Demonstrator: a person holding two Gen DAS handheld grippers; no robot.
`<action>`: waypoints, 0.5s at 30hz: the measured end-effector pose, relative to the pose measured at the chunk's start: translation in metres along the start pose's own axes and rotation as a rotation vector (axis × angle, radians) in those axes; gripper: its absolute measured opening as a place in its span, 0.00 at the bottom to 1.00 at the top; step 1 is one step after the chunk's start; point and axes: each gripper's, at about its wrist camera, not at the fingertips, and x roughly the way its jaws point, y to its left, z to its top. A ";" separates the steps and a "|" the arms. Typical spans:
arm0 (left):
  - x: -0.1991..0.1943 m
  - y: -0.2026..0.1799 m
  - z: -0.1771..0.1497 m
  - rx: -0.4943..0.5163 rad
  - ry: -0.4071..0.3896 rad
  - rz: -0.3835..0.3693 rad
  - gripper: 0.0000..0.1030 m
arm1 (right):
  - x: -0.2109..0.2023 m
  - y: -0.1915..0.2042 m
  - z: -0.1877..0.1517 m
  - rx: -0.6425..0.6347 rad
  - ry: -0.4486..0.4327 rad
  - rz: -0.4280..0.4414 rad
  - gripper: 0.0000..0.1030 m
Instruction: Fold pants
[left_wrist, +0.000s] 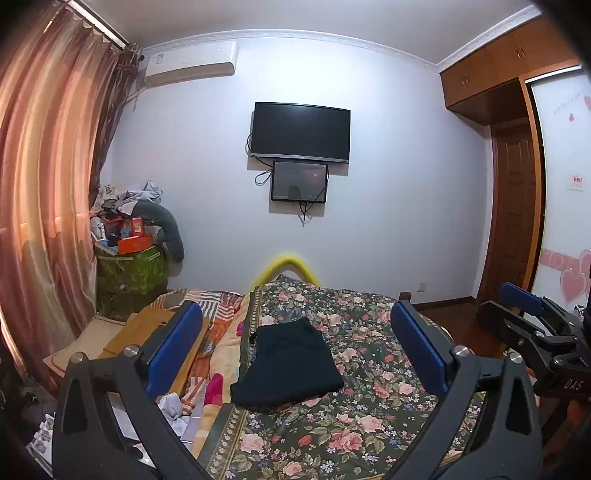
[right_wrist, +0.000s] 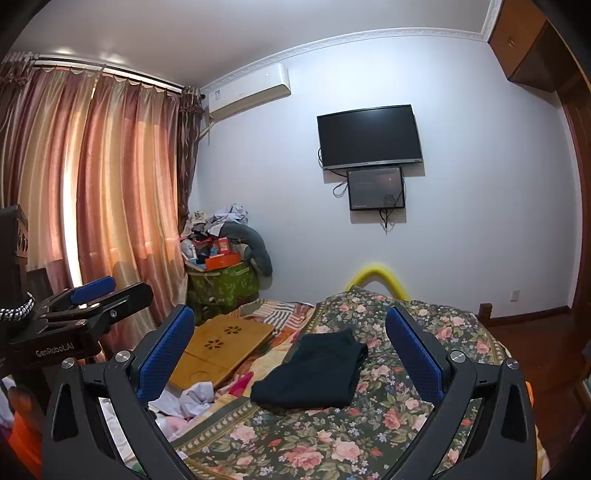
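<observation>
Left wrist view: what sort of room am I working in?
A home bedroom, most likely: the folded pants lie on a bed with a floral quilt, a TV hangs on the wall, and a wardrobe stands at right.

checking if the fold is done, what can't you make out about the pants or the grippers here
- Dark pants on the floral quilt: layers and underside hidden by the top layer, both views.
- Left gripper, right gripper: open, handles cut off by the bottom edge.
- Small wall screen: content too small.
</observation>
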 end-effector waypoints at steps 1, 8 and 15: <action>0.000 0.000 0.000 0.001 -0.001 -0.001 1.00 | 0.000 0.000 0.000 0.000 0.001 -0.001 1.00; 0.001 0.000 0.001 0.001 0.002 -0.005 1.00 | 0.000 0.001 0.003 -0.001 0.002 -0.004 1.00; 0.003 -0.002 0.001 0.002 0.002 -0.012 1.00 | 0.000 0.002 0.004 -0.004 0.005 -0.013 1.00</action>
